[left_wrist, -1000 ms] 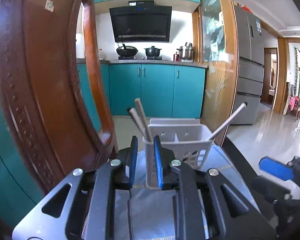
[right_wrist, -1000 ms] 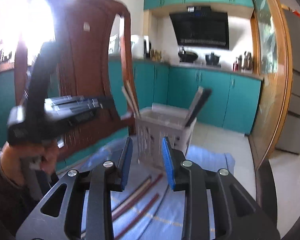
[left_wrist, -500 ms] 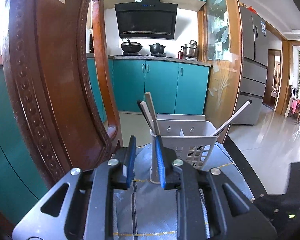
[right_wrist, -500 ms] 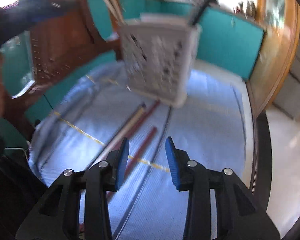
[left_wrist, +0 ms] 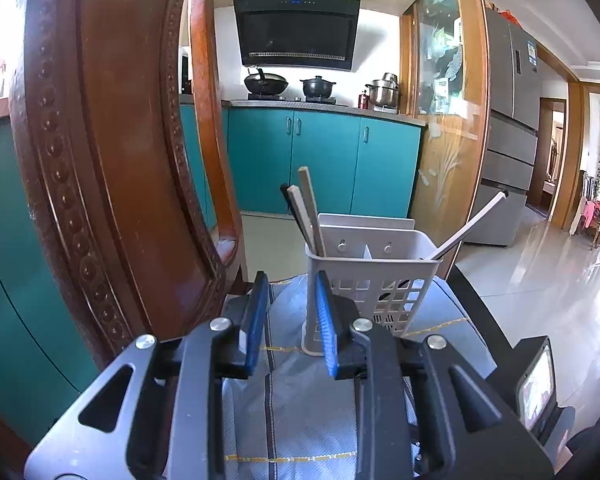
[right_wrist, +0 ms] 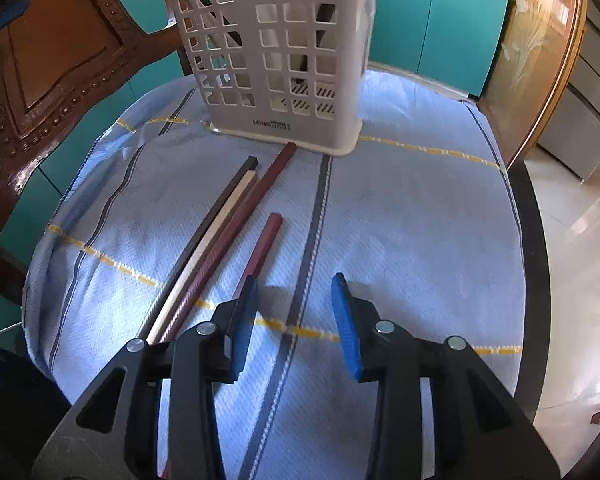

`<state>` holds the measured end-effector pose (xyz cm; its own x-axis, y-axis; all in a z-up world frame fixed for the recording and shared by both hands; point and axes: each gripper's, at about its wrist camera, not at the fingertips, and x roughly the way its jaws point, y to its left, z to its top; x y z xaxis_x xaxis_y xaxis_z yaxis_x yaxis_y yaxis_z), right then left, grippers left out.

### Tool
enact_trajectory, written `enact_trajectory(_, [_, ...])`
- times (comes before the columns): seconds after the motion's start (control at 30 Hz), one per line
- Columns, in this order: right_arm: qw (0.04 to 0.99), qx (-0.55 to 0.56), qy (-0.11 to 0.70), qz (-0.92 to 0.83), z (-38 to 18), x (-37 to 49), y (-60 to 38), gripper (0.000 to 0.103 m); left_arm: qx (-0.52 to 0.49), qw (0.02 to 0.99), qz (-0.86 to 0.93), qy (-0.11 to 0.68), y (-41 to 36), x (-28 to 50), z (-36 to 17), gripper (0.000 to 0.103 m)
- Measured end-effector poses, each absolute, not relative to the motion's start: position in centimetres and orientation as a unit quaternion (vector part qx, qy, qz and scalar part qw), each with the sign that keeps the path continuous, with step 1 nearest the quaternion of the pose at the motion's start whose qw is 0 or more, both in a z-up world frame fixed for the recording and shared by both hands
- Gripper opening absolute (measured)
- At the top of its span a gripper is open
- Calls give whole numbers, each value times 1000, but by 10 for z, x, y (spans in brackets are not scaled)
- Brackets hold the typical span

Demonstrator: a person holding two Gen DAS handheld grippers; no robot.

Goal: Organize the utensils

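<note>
A white slotted utensil holder (left_wrist: 370, 280) (right_wrist: 276, 52) stands on a light blue cloth (right_wrist: 400, 220). It holds chopsticks (left_wrist: 310, 212) on its left side and one pale chopstick (left_wrist: 468, 226) leaning right. Several loose chopsticks lie on the cloth: a black one (right_wrist: 216, 212), a cream one (right_wrist: 220, 224), a dark red one (right_wrist: 240, 216) and a shorter red one (right_wrist: 262, 252). My right gripper (right_wrist: 294, 312) is open and empty, just above the cloth beside the short red chopstick. My left gripper (left_wrist: 290, 320) is open and empty, in front of the holder's left corner.
A carved wooden chair back (left_wrist: 100, 152) (right_wrist: 48, 64) stands close on the left. The dark table edge (right_wrist: 534, 280) runs along the right. Teal kitchen cabinets (left_wrist: 324, 160) and a fridge (left_wrist: 508, 140) are behind.
My right gripper has tipped down and dropped toward the cloth by the loose chopsticks, opening wider. My left gripper has drawn back a little from the holder and opened slightly.
</note>
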<state>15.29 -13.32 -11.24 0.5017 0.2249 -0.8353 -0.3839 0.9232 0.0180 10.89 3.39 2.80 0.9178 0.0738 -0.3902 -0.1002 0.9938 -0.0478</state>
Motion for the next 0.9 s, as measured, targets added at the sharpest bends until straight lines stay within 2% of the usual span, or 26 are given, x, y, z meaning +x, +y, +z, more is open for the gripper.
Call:
enact_trajectory(0.03, [863,-89,464,179,-113,154,-130,36,-34,978,45,199,35,109,27,25])
enact_trajectory(0.1, [861,-104,458,194,-113,152,-123,13,-33,978,47,201,36,108,26,25])
enact_trajectory(0.2, [855,-119,457,216,-112,148,-116,1,-33,977,49,205,38,109,23,25])
enact_trajectory(0.3, [848,-134,459,229,-111,146,-117,1,-35,974,48,221,40,111,20,25])
enact_trajectory(0.37, [845,-133,465,227,-110,146,-123,1,-33,969,40,240,40,115,15,29])
enact_trajectory(0.53, [847,-56,481,220,-104,157,-155,1,-19,954,40,297,38,129,-5,30])
enact_trajectory(0.7, [840,-9,488,238,-103,159,-156,22,-22,948,43,314,38,136,-14,30])
enact_trajectory(0.9, [837,-56,486,244,-110,154,-119,24,-27,935,33,353,32,148,-29,30])
